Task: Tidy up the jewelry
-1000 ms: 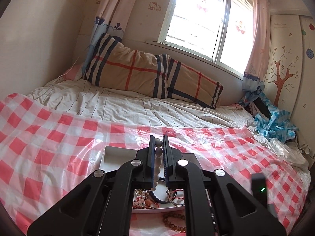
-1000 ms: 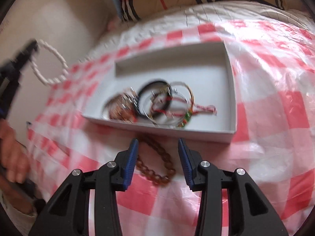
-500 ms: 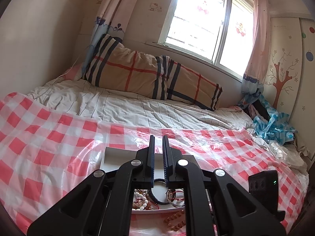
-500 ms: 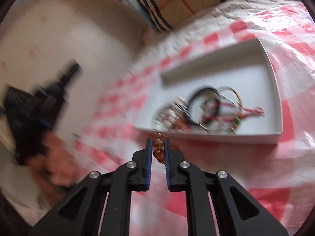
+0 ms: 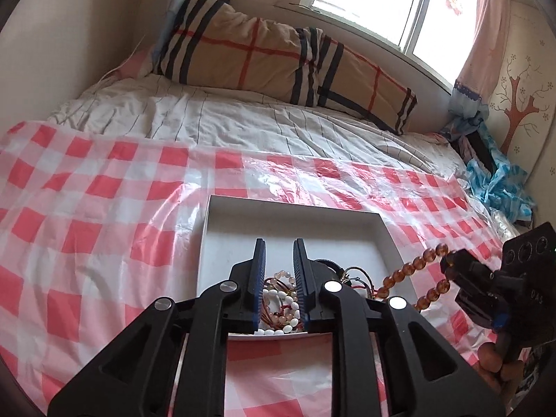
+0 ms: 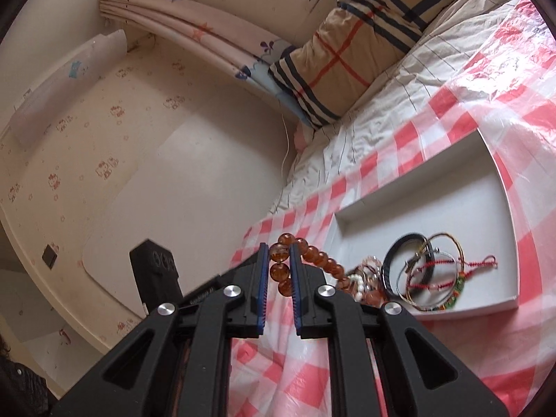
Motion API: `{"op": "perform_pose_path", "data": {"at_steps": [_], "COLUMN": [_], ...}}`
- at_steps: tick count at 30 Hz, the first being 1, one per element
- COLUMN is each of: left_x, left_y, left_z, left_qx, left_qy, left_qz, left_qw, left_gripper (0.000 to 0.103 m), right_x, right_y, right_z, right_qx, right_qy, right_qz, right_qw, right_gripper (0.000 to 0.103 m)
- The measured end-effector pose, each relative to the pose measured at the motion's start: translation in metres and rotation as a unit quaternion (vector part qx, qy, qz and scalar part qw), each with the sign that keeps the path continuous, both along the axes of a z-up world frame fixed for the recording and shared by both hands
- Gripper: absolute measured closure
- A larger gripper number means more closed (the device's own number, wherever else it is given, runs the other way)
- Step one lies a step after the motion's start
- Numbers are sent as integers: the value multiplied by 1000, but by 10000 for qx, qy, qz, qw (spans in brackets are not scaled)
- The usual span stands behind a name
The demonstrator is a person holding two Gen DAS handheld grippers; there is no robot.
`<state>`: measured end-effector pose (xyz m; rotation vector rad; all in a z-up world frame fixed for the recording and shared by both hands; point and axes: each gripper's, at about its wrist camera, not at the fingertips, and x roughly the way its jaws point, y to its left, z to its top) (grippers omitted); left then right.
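Observation:
A white shallow tray lies on the red-checked plastic sheet and holds several bracelets: a white bead one, a black band and red cord ones. My left gripper hovers over the tray's near end, its jaws slightly apart and empty. My right gripper is shut on an amber bead bracelet, held in the air left of the tray. In the left wrist view that bracelet hangs from the right gripper beside the tray's right edge.
The checked sheet covers a bed with a striped white cover and a plaid pillow by the window. Blue cloth lies at the bed's right end. A wall runs along the left.
My left gripper dropped the white bead bracelet into the tray and opened a little. My right gripper closed on the amber bracelet on the sheet and lifted it.

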<state>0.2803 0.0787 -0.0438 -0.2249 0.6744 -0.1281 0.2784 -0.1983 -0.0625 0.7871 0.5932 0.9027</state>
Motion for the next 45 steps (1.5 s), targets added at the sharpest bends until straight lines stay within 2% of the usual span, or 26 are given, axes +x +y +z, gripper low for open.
{"op": "perform_pose_path", "data": {"at_steps": [3,4,5,6,9,12,14,16,21,23,39,45], "left_x": [-2,-3,-5,-7,-12,-17,-20,-22,-27,-27,-25,-28], "left_y": [-12,-17,-20,-25,-38,-51,-59,-67,-77,-78,-69,-70], "left_z": [0,1,2,4,9,10,11,12,13,13,15,18], "left_qx": [294,446,554,679,1009,1288,1424,1558,1775,1781,1670,1671], "left_qy": [-59,-110,-166,-254,-423,-530,-589,-634,-734,-735,-653,-648], "left_qz": [2,22,58,97,129,176,163,145,135,144,258,223], "left_qw": [9995,9989,9983,9973,9939,9901,9879,9856,9813,9812,9835,9836], "left_gripper": [78,70,65,55,41,23,18,12,8,8,8,8], "right_x": [13,19,23,27,29,20,16,13,7,6,4,-1], "right_y": [4,5,5,5,2,4,8,14,26,28,22,26], "right_z": [0,-2,-4,-7,-12,-2,0,1,2,2,-2,4], "right_qx": [55,-117,-350,-576,-713,-1089,-1321,-1665,-2258,-2379,-2630,-2865], "right_qy": [49,136,255,353,460,236,150,74,-144,-200,-40,-134], "right_qz": [-63,-225,-431,-688,-925,-1209,-1356,-1529,-1763,-1826,-2138,-2210], "right_qw": [10000,9996,9981,9953,9921,9864,9818,9741,9580,9538,9408,9322], "right_gripper": [90,85,63,54,53,53,40,37,34,28,21,20]}}
